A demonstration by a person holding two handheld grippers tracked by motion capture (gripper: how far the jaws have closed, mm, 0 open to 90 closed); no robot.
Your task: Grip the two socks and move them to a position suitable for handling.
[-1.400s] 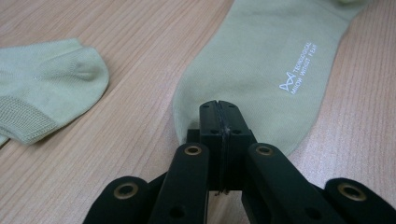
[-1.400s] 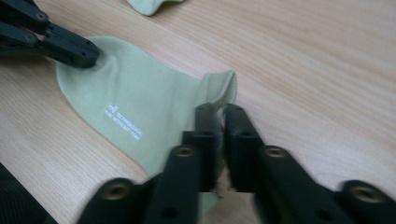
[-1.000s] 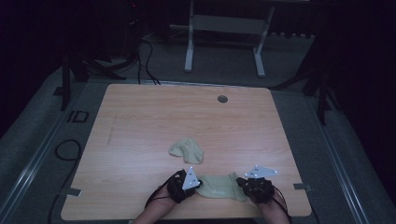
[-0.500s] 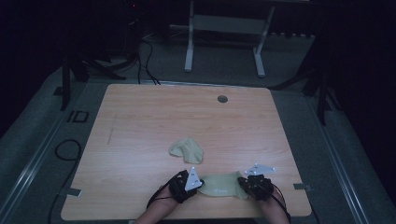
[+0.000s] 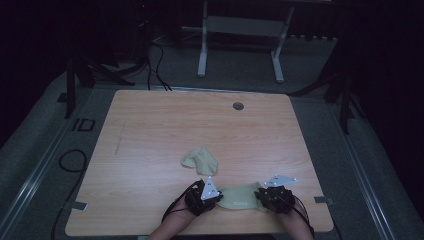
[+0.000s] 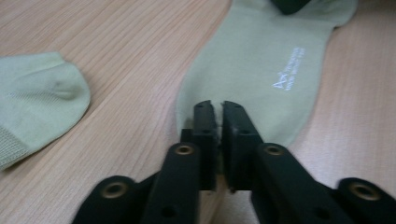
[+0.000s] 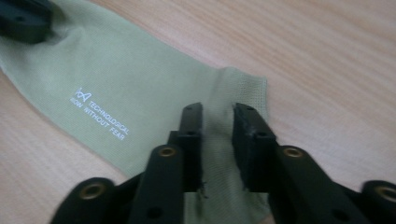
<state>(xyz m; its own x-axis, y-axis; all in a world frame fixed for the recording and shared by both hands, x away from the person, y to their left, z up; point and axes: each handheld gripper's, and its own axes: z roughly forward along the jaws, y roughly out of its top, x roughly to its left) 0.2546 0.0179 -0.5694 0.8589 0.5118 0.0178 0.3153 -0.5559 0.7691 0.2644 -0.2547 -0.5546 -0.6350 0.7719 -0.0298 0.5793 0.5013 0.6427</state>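
High view: the flat sock (image 5: 241, 197) lies lengthwise between left gripper (image 5: 218, 196) and right gripper (image 5: 261, 194), each at one end, jaws just parting, fabric loose between them.

In the high view, the white printed lettering on the flat pale green sock (image 5: 240, 199) is too small to read; both its ends lie hidden under the black grippers
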